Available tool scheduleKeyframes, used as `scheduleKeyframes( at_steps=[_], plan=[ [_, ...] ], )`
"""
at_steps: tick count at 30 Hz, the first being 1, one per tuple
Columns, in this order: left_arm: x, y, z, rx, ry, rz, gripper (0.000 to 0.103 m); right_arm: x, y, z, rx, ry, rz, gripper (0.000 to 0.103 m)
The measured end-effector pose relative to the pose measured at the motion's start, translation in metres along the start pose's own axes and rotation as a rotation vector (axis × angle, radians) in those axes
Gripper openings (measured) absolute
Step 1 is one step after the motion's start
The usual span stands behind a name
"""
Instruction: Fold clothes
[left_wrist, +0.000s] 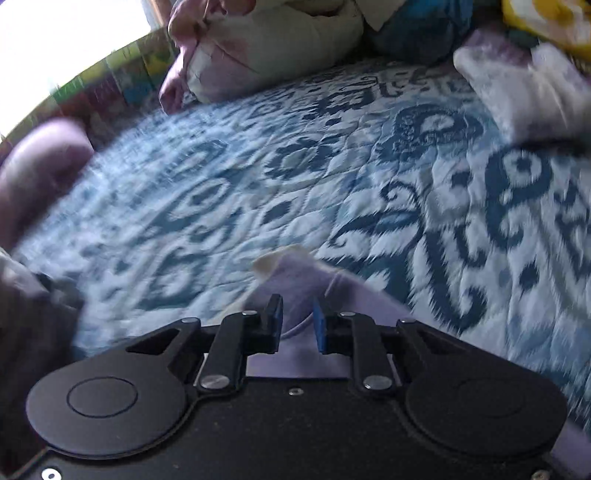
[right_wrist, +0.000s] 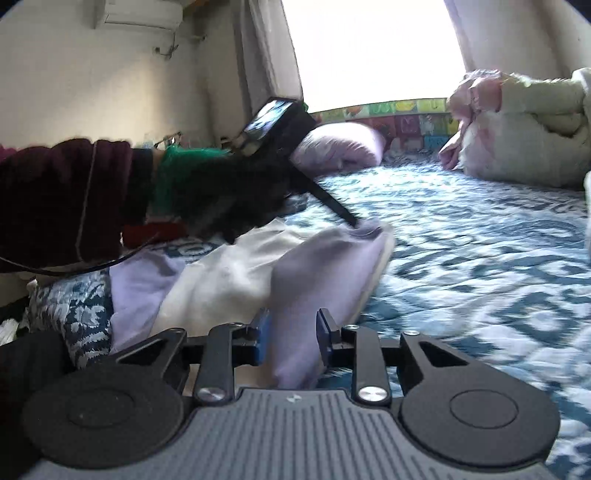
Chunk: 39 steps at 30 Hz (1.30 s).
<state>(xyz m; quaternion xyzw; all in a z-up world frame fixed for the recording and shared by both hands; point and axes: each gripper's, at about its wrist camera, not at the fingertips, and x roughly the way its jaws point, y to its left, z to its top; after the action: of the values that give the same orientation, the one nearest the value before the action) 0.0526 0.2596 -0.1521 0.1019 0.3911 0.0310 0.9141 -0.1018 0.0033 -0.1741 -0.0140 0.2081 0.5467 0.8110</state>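
Note:
A lavender garment (right_wrist: 325, 258) with a cream-white side (right_wrist: 229, 273) lies bunched on the blue-and-white patterned bedspread (right_wrist: 461, 240). My right gripper (right_wrist: 293, 332) is shut on a thick lavender fold that fills the space between its blue pads. Further along the cloth, my left gripper (right_wrist: 352, 221) pinches a raised corner of it. In the left wrist view that corner of the garment (left_wrist: 303, 273) rises from between the narrowly set fingers of the left gripper (left_wrist: 297, 317), above the bedspread (left_wrist: 258, 166). A maroon sleeve (right_wrist: 62, 199) and a green cuff hold the left tool.
A lavender pillow (right_wrist: 340, 147) and a bundled cream-and-pink quilt (right_wrist: 517, 129) lie at the far end by the bright window and a colourful wall strip (right_wrist: 399, 110). A pale folded cloth (left_wrist: 517, 85), a blue bundle (left_wrist: 417, 26) and a yellow item (left_wrist: 546, 18) sit at the bed's far right.

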Motion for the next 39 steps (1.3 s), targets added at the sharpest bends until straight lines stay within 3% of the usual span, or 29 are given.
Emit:
scheduleKeyframes(
  at_steps=[4, 6, 8, 12, 16, 20, 24, 27, 31, 39],
  plan=[
    [0.031, 0.002, 0.005, -0.043, 0.042, -0.036, 0.018, 0.045, 0.011, -0.013, -0.033, 0.204, 0.003, 0.029],
    [0.034, 0.003, 0.006, -0.045, 0.052, -0.036, 0.018, 0.047, 0.018, -0.014, -0.079, 0.201, -0.004, 0.029],
    [0.031, -0.001, 0.007, 0.018, 0.051, -0.016, 0.019, 0.046, 0.011, -0.014, -0.030, 0.198, 0.017, 0.029],
    [0.011, -0.005, 0.007, 0.046, -0.016, 0.036, 0.020, 0.045, 0.011, -0.014, -0.022, 0.193, 0.025, 0.029],
    [-0.038, -0.009, -0.006, 0.030, -0.107, 0.121, 0.020, 0.032, 0.018, -0.008, -0.042, 0.149, 0.052, 0.030],
    [-0.088, -0.026, -0.041, 0.018, -0.159, 0.123, 0.020, 0.015, 0.022, -0.006, -0.060, 0.116, 0.070, 0.030],
    [-0.126, -0.045, -0.080, -0.051, -0.183, 0.102, 0.020, 0.002, 0.023, -0.006, -0.093, 0.113, 0.044, 0.030],
    [-0.141, -0.048, -0.104, -0.196, -0.185, 0.061, 0.020, -0.007, 0.014, -0.006, -0.061, 0.099, 0.002, 0.037],
    [-0.139, -0.043, -0.121, -0.345, -0.174, 0.003, 0.020, -0.008, 0.002, -0.008, 0.013, 0.102, -0.033, 0.038],
    [-0.130, -0.036, -0.138, -0.473, -0.143, -0.056, 0.020, 0.003, 0.009, -0.013, 0.036, 0.156, 0.040, 0.036]
  ],
)
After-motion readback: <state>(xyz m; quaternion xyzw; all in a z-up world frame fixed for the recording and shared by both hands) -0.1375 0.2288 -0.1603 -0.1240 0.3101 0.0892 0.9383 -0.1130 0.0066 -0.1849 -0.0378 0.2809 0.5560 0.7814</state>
